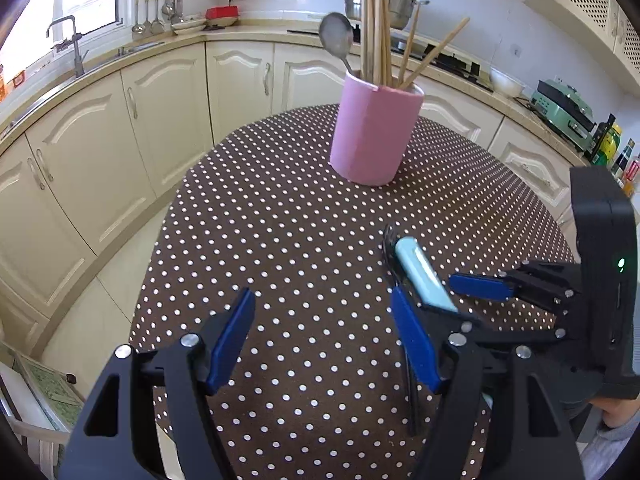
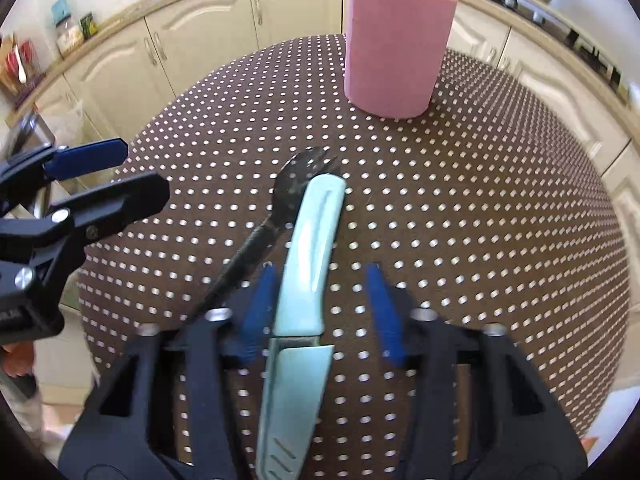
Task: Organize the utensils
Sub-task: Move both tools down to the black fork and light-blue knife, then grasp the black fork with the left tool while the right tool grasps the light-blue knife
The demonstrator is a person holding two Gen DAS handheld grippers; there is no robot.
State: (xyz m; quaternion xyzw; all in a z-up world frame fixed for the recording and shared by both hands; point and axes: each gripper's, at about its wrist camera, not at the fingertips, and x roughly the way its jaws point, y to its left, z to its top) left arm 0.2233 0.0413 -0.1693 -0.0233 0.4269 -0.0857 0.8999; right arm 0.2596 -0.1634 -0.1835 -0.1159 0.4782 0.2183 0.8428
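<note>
Daylight is pouring in through the window (image 1: 60,4) at my left view's upper corner, blowing it out to white. Both my fisheye views are bending the cabinets (image 1: 120,128) into curves, with dark vignetting ringing the edges. My right view is smearing with motion blur, softening the polka-dot tablecloth (image 2: 500,240).

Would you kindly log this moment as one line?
right gripper: open, straddling teal knife | left gripper: open, empty | spork: on table | pink holder: upright

A holder (image 2: 398,46) is standing at the far side of the worktop (image 2: 500,220), chopsticks (image 1: 376,32) and a spoon (image 1: 337,36) sitting in it; nearer, a knife (image 2: 308,248) is lying just right of a spork (image 2: 296,184), overlapping it.
</note>
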